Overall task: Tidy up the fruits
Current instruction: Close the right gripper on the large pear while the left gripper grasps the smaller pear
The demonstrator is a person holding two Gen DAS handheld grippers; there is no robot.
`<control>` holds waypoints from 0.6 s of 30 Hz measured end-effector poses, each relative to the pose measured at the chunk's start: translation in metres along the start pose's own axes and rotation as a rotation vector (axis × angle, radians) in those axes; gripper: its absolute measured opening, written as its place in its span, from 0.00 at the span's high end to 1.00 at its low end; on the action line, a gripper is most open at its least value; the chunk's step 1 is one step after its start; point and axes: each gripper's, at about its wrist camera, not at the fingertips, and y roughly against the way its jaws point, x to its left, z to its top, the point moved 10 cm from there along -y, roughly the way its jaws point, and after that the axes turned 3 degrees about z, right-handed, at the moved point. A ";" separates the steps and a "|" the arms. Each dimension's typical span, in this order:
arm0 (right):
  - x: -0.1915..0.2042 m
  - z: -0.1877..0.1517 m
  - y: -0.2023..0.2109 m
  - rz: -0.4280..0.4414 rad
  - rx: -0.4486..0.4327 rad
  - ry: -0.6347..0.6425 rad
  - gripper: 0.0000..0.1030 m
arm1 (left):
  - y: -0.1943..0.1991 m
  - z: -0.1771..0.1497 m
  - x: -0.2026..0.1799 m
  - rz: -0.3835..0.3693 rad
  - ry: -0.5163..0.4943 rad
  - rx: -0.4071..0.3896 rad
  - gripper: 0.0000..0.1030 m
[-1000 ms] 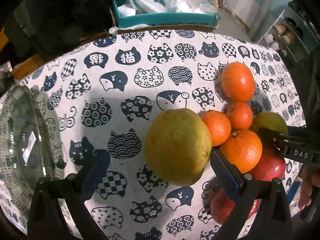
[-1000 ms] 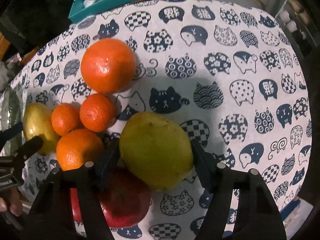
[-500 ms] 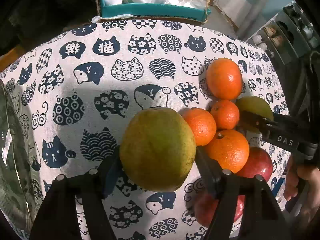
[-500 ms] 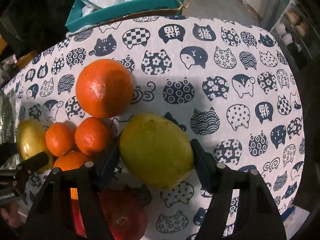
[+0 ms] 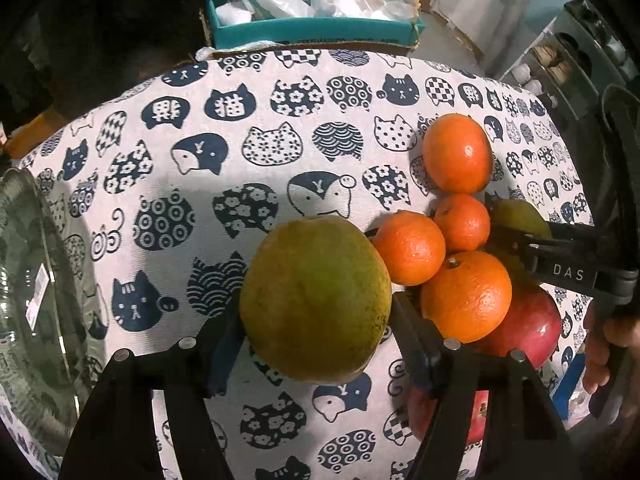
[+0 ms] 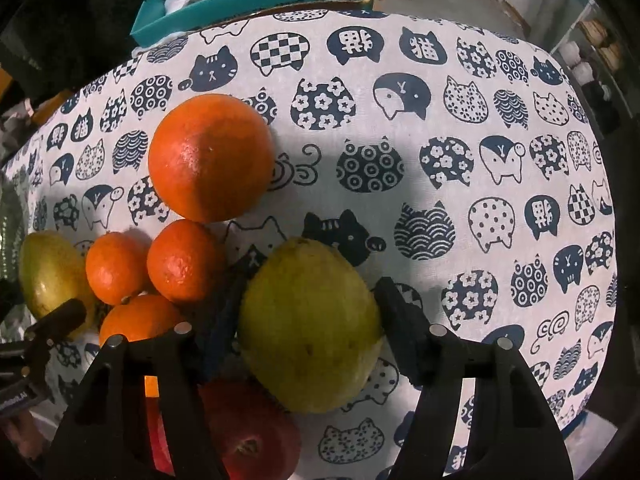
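Left tool (image 5: 316,336) closed on a big green fruit (image 5: 316,300), now tight against both fingers, not loose between them as one second ago. Right tool (image 6: 310,320) clamped on a yellow-green fruit (image 6: 310,330), same hold as before. Both fruits low over the desk (image 6: 400,128) with cat cloth, beside the oranges (image 5: 458,154) and the red apple (image 5: 528,332). At far right, a hand (image 5: 604,344) around the right tool's handle. Glass plate (image 5: 28,304) at left edge.
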 end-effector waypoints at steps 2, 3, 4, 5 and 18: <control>-0.002 -0.001 0.000 0.006 0.016 -0.015 0.35 | 0.002 -0.001 0.004 0.006 0.004 -0.002 0.31; -0.002 -0.001 0.001 0.012 0.022 -0.022 0.34 | 0.002 -0.002 0.005 0.007 0.009 -0.002 0.31; -0.002 -0.002 0.004 0.019 0.018 -0.023 0.31 | 0.003 -0.003 0.007 0.006 0.015 -0.001 0.31; -0.004 -0.003 0.008 0.024 0.012 -0.027 0.29 | 0.003 -0.004 0.008 0.006 0.019 -0.001 0.31; -0.008 -0.013 0.000 0.049 0.046 -0.052 0.32 | 0.009 -0.009 0.004 0.018 0.006 -0.008 0.31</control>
